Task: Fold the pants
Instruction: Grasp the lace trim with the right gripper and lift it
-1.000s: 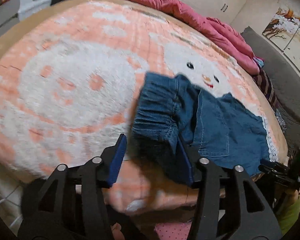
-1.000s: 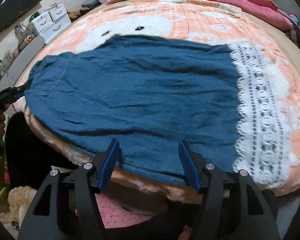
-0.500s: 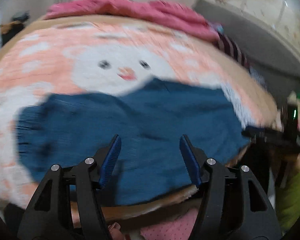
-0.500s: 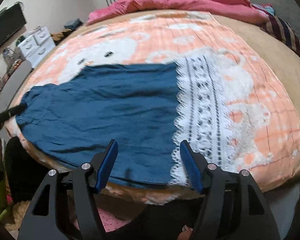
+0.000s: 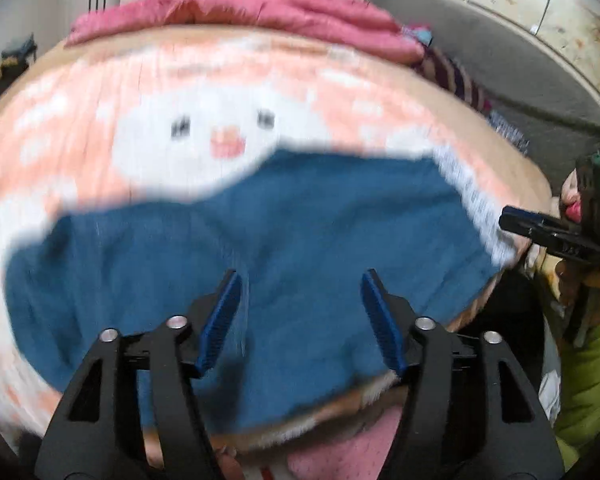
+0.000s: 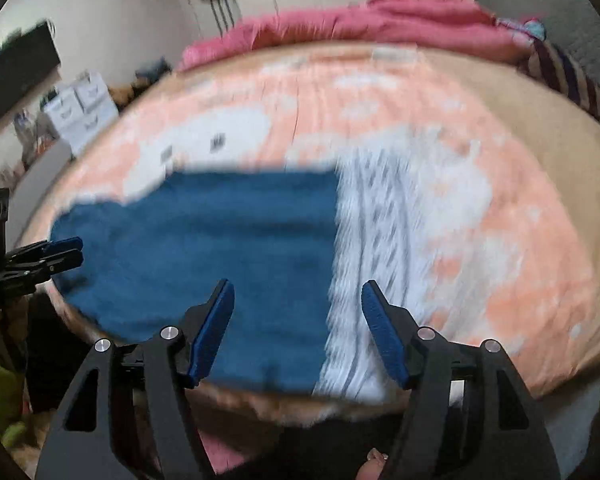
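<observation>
Blue denim pants (image 5: pixel 260 240) with a white lace hem (image 5: pixel 472 200) lie flat near the front edge of the bed. In the right wrist view the pants (image 6: pixel 220 240) lie to the left and the lace hem (image 6: pixel 380 240) in the middle. My left gripper (image 5: pixel 300 316) is open and empty, above the pants' near edge. My right gripper (image 6: pixel 298 328) is open and empty, above the seam between denim and lace. Each gripper shows in the other's view, the right one (image 5: pixel 540 232) by the hem and the left one (image 6: pixel 48 256) by the waist end. Both views are blurred.
The bed carries an orange and white snowman blanket (image 5: pixel 204 128). A pink duvet (image 5: pixel 240 8) lies along the far side, with striped fabric (image 5: pixel 452 76) at the right. White drawers (image 6: pixel 80 108) and a dark screen (image 6: pixel 16 72) stand at the left of the room.
The left gripper let go of the bunched waist end and drew back. The pants now lie flat. Both views have swung and pulled away from the bed a little.
</observation>
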`<state>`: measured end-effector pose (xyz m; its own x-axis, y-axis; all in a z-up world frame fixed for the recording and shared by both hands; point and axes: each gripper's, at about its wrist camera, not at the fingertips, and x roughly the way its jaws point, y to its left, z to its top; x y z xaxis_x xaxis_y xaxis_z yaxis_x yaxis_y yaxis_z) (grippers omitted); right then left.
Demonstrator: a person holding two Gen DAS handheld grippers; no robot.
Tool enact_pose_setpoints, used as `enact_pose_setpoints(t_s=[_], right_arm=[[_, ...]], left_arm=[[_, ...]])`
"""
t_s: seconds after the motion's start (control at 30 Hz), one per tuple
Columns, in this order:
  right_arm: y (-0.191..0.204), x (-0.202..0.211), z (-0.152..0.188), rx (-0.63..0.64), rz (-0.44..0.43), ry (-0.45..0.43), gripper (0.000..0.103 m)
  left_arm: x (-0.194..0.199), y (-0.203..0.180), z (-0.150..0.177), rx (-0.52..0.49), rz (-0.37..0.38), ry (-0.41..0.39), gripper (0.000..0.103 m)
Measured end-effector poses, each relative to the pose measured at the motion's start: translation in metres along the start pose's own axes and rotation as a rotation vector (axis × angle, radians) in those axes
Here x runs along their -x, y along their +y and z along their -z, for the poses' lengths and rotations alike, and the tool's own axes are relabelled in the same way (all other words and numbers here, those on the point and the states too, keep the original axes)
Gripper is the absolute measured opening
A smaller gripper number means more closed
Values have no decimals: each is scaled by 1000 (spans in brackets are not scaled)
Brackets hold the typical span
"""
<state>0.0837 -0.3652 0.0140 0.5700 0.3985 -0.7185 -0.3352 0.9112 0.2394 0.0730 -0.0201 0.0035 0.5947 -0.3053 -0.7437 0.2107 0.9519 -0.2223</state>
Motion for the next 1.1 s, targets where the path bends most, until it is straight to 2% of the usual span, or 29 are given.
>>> enact_pose_setpoints(t_s=[0.1,0.17,0.23,0.3,0.4,0.5,0.6,0.73,0.8,0.9,1.03,1.1], right_arm=[[-19,-12,-28,-25,25,-10,66],[-33,-25,-43,-73,2,8,66],[-46,-39,-56,-109,-25,24,66],[-63,-53,-66,-161,-43,42,66],[-90,-72,-73,-234,-86,77,66],[-102,-89,-76,-258,-115,117,61],[-104,-106,-76,-243,-150,154,54],[-97,-118,-70,-201,-150,176,48],[-91,-116,-67,-162,-134,164,41],[-79,-101,-60,-92,-141,114,25],[-55,-77,-52,74,-126,13,22],[-44,-71,-49,155,-94,-19,22]], left_arm=[[-15,1,-46,-19,-26,-16,63],[-34,5,-65,6,-24,19,63],[-60,14,-83,57,14,58,63],[-80,22,-91,100,33,93,63],[-105,35,-97,146,24,129,62],[-121,43,-98,161,45,149,52],[-130,44,-94,152,67,176,37],[-138,40,-91,121,85,193,34],[-139,36,-89,105,91,190,25],[-137,31,-87,81,121,170,23],[-129,24,-88,47,156,141,23],[-132,25,-89,44,150,146,23]])
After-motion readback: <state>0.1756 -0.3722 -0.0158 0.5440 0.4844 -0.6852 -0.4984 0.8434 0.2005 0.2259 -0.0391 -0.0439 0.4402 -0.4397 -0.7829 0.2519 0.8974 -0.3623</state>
